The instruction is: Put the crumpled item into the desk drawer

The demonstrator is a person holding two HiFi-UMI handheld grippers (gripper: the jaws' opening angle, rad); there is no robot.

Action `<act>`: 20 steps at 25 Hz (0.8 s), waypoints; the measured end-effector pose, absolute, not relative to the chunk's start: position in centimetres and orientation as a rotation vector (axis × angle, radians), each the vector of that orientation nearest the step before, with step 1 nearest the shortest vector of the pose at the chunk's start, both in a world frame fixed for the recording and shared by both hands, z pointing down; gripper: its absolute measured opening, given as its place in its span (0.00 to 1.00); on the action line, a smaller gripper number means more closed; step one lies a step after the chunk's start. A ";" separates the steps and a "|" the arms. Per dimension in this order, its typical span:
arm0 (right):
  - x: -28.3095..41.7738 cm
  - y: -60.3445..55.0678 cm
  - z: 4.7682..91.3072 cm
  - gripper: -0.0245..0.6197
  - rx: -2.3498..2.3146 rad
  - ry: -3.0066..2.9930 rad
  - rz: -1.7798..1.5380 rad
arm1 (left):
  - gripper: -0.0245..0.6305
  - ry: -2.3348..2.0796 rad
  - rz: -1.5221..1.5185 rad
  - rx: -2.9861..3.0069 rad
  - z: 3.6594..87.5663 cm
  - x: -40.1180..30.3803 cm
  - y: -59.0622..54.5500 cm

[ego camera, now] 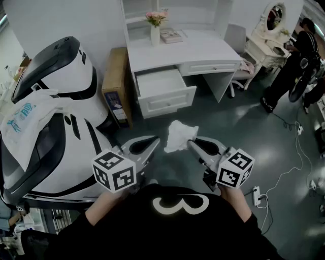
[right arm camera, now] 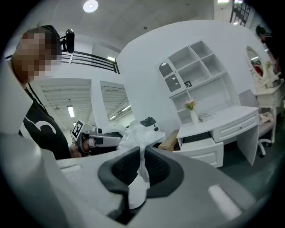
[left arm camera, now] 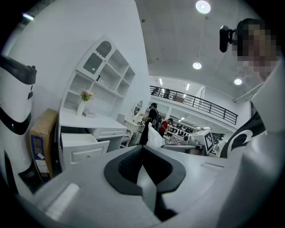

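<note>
The right gripper [ego camera: 190, 143] has its fingers [ego camera: 207, 147] pinched on the crumpled white item [ego camera: 179, 135], which bulges just past their tips. Beside it, the left gripper [ego camera: 157, 138] is closed and empty. Well ahead of both, the drawer [ego camera: 163, 87] stands open under the worktop [ego camera: 195, 51].

Grey, glossy floor [ego camera: 244, 127] with a power strip [ego camera: 257, 195] lying on it. White desk [ego camera: 188, 53] against a white wall [ego camera: 61, 20], topped by open shelving [left arm camera: 107, 71]. Cardboard box [ego camera: 116, 84] standing just beside the desk's left end, a pale chair [ego camera: 234, 38] at its right. Farther right, a cream vanity table [ego camera: 264, 48] with an oval mirror [ego camera: 275, 15]. Overhead, round ceiling lights [left arm camera: 202, 6] and a railed balcony [left arm camera: 200, 104].
</note>
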State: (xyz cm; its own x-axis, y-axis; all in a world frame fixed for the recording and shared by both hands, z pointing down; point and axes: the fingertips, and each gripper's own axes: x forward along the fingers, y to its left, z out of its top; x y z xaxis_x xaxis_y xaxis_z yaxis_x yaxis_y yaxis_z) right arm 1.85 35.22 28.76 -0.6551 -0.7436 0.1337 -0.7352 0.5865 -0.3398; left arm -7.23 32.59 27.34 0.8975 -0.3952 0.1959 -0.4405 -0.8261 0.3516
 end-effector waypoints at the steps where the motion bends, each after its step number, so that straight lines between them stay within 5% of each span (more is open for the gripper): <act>1: 1.8 35.5 28.6 0.09 -1.296 2.777 -0.576 | 0.05 -0.613 0.162 2.672 27.2 -7.4 32.8; 20: 2.9 34.0 28.3 0.09 -1.380 2.696 -0.615 | 0.05 -0.612 0.103 2.663 26.6 -7.9 31.3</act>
